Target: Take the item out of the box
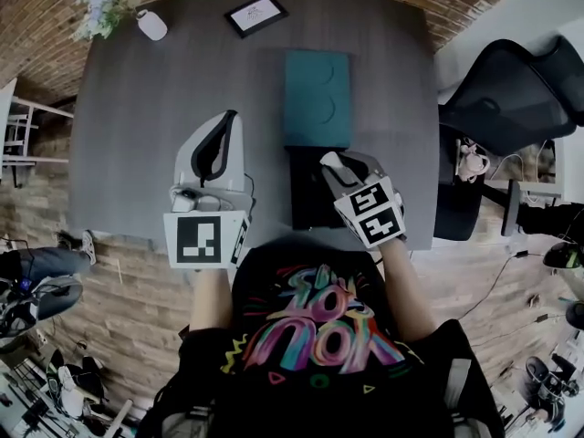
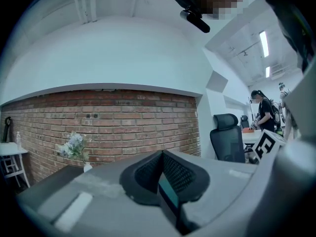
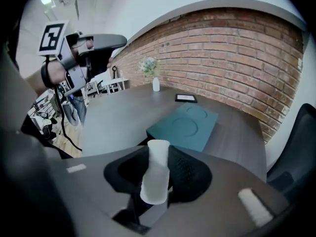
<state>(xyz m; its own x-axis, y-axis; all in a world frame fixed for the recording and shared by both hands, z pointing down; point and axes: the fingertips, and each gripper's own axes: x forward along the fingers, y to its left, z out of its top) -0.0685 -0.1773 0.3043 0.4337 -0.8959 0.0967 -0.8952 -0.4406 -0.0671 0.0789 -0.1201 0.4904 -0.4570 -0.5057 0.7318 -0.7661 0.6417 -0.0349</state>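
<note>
**Cylinder's in your right hand, box is right under it**

Starting nearest you: your right hand-held gripper (image 1: 334, 164) is closed on the white cylinder (image 3: 155, 174), one pad on each side around its middle. The jaws sit fairly wide because the thing is chunky. In the right gripper view it stands roughly upright and leans a bit, so its long axis runs across the jaws, not along them.

The black box (image 1: 307, 190) is directly below, at the near edge of the worktop (image 1: 164, 126). From that view I'd say the cylinder's lower end is about clear of the opening, but I can't tell for certain.

Your left hand-held gripper (image 2: 161, 157) is off to the left and held high, pointing at the brick wall (image 2: 123, 122). Its jaws are pinched together at the tips with nothing in them. It's well apart from the box, so this one is all on the right hand.

What matters for the next bit: the item isn't away from the gripper at all, it's in it, and the box is straight down. So my guess is up first, then sideways. The big bare stretch of worktop is to the left of the box. There's only a thin strip to the right.

Just beyond the box lies the teal lid (image 1: 317, 99), flat, touching or nearly touching the box's far end. Further back are a picture frame (image 1: 256, 14) and a small vase (image 1: 151, 25) in the far-left corner.
</note>
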